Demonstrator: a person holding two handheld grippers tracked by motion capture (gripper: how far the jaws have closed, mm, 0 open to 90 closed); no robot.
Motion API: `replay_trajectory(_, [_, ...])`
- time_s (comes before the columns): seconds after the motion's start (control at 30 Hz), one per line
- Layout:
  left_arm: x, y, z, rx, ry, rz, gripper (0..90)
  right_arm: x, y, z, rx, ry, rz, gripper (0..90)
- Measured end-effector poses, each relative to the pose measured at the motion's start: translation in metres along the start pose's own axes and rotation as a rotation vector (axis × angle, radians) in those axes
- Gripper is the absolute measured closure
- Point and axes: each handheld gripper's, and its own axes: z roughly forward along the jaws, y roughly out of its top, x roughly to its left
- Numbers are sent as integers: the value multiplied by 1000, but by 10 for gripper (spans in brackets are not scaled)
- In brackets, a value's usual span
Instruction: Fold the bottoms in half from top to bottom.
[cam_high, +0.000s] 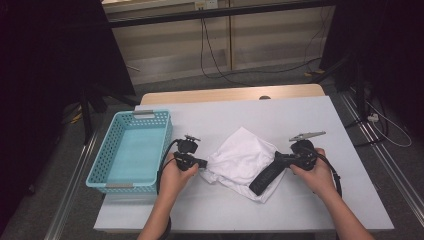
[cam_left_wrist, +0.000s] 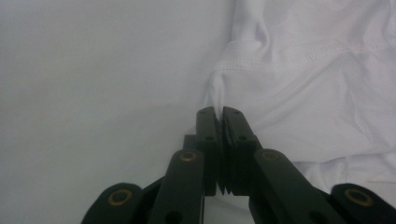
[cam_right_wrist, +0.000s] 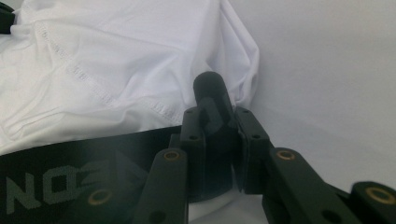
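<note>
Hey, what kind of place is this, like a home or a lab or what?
Probably a lab or recording setup, not a home: a plain white table on metal floor rails, cables trailing across the carpet, dark curtains at the sides.

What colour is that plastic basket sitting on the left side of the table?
The basket is light turquoise blue, seen best in the high view.

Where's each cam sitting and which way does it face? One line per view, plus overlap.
High view: above the person's side, looking forward and down at table, basket, white garment; forearms and both grippers show.
Left gripper view: rides left gripper, looking along jaws pinching the garment's edge.
Right gripper view: rides right gripper, jaws around the black waistband.
Shared: all three show the garment.
</note>
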Motion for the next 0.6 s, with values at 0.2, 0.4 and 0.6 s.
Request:
replay_trajectory(0.2, [-7,4,-6,-70,-9,11,572,2,1,-2,0,-11,-19,779])
replay_trajectory(0.4, [-4,2,-4,-75,-7,27,414,5,1,-4,-2,-31,-42,779])
replay_trajectory(0.6, [-6,1,2,-73,4,43,237,6,1,-8,-12,-43,-60,779])
